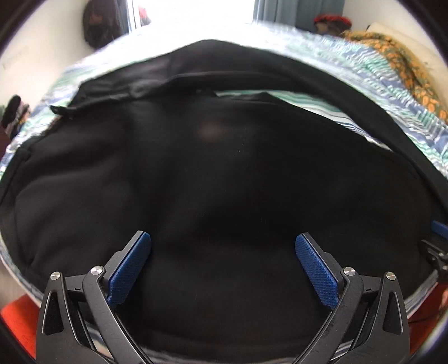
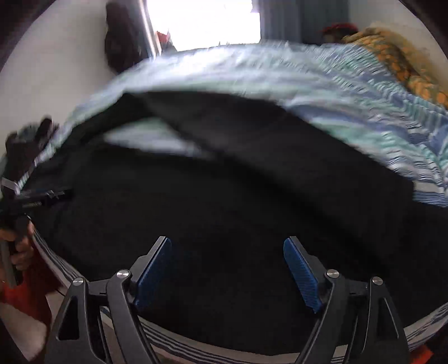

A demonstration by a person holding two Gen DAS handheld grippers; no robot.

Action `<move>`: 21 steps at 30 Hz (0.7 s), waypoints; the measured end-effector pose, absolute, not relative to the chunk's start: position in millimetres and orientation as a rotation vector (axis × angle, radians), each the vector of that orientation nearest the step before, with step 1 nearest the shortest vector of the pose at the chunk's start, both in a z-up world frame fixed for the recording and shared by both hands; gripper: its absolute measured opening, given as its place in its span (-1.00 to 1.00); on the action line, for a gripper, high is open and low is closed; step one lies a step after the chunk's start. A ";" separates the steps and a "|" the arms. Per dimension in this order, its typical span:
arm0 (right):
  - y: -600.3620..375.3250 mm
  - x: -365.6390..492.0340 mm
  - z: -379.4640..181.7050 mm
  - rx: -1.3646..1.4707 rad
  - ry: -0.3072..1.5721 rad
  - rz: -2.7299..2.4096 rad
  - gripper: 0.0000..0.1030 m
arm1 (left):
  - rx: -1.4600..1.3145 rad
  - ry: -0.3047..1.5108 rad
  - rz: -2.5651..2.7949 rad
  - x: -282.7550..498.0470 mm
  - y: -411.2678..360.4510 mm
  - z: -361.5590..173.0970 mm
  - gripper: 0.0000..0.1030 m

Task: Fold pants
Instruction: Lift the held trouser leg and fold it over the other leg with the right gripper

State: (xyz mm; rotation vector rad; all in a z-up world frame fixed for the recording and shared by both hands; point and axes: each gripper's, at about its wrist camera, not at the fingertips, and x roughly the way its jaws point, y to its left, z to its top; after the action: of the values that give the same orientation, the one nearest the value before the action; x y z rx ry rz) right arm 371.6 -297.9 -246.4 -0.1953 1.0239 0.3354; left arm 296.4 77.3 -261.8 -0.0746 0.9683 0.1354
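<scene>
Two claws, left claw (image 1: 223,252) and right claw (image 2: 227,257), spread empty over black pants (image 1: 210,173) near bed (image 1: 392,92) edge; soft, limp fabric, best gripped at hem.

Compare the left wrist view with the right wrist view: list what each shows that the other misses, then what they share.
Only the left wrist view shows the left gripper from behind, jaws open over the cloth, and the pants' folded-over edge in sharp detail.

Only the right wrist view shows the right gripper from behind, jaws open, and the person's hand gripping the other tool's handle.

Both show the black pants spread on the striped bedsheet, the bright window and the orange patterned blanket.
</scene>
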 end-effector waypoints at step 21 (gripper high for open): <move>-312.8 361.2 -251.6 -0.155 0.932 0.382 1.00 | -0.118 0.911 0.380 274.2 156.8 -260.8 0.99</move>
State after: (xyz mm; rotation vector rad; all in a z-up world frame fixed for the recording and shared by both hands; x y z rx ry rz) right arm 361.2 -312.8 -251.6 -0.1555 0.9318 0.3817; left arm 274.2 156.8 -260.8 -0.1177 0.9108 0.3798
